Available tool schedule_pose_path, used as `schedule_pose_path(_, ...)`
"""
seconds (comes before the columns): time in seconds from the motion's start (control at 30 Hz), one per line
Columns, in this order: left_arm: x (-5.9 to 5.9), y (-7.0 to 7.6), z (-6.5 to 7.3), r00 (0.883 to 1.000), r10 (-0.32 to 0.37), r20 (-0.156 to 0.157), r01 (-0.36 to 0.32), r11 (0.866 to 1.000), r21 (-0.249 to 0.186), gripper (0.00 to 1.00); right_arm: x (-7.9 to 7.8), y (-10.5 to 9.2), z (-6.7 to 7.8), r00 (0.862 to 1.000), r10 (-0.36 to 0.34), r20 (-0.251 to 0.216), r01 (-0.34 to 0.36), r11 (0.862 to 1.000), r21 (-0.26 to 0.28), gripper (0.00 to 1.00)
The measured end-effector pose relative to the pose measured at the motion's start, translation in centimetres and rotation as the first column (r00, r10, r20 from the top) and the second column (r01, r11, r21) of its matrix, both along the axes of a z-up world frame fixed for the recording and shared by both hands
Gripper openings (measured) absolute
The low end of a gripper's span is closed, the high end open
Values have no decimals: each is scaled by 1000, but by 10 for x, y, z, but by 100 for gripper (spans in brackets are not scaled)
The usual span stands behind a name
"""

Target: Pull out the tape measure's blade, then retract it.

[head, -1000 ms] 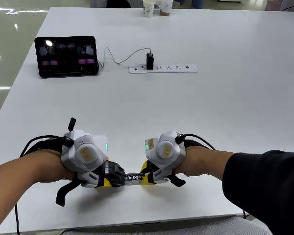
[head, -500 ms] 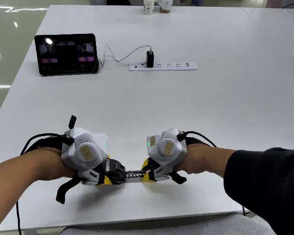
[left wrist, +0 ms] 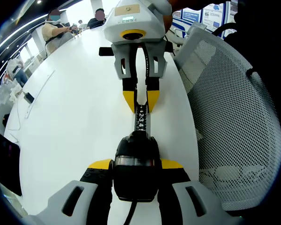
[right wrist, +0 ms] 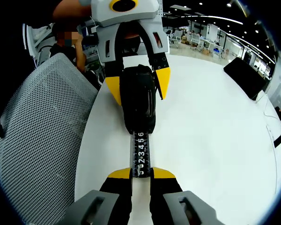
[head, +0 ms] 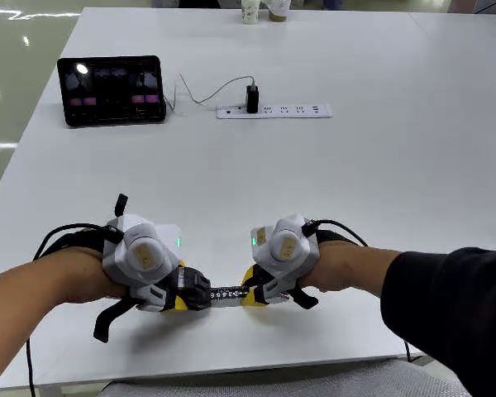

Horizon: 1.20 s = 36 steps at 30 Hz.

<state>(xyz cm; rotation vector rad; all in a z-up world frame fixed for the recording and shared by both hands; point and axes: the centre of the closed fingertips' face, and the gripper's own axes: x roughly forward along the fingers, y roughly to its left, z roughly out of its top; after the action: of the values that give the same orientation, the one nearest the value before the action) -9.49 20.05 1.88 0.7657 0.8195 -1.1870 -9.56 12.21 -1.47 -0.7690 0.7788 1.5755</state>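
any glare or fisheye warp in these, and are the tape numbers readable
Head view: sharp, even light, glare streaks on the floor and a bright spot on the tablet. Left gripper view: fisheye curves the table edge; blade digits small but legible. Right gripper view: same curving, blade digits crisp, no blur.

Tape measure (left wrist: 136, 157) in left tongs (left wrist: 136, 165)

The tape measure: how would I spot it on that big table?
Look at the near edge of the white table, where two hand-held grippers face each other. The tape measure is the chunky black case clamped between the yellow-tipped jaws of the left gripper. Its short numbered blade runs across to the right gripper, unlike the flat black tablet far off.
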Motion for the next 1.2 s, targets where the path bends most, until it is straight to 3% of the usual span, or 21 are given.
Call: schedule_pose_path(1.2,0,-1,0,1000,17,4,-17,1000,-18,31,5,-19,-1,1000,-28,-7,28,1000,2,10)
